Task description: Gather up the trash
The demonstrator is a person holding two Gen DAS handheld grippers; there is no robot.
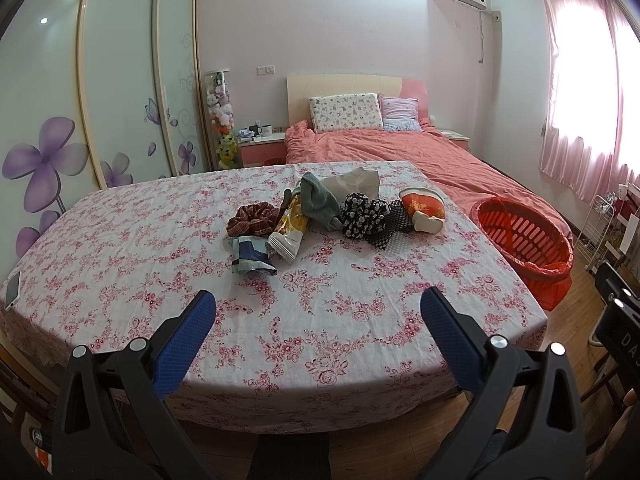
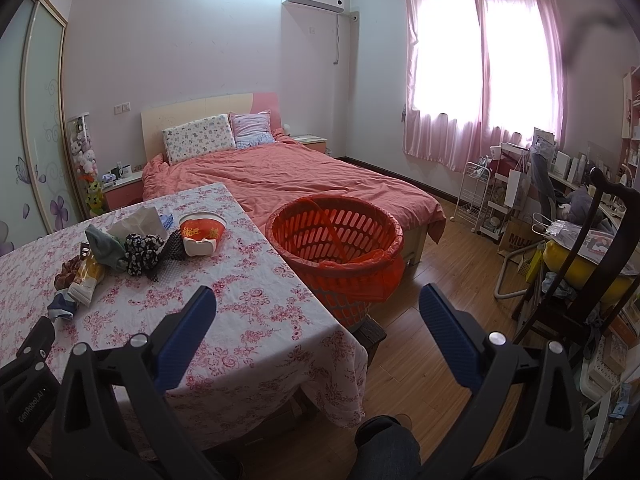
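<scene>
Holding both your left gripper (image 1: 318,308) and right gripper (image 2: 318,306) wide apart and empty, you face the wrappers (image 1: 286,228) near the orange basket (image 2: 336,240).

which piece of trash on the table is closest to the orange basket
The crushed red-and-white paper cup, lying at the right end of the pile, nearest the orange basket; the wrappers lie farther left.

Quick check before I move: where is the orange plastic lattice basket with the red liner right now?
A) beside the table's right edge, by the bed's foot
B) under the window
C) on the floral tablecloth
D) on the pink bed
A: the orange plastic lattice basket stands off the floral-cloth table, next to its right edge, in front of the pink bed.
</scene>
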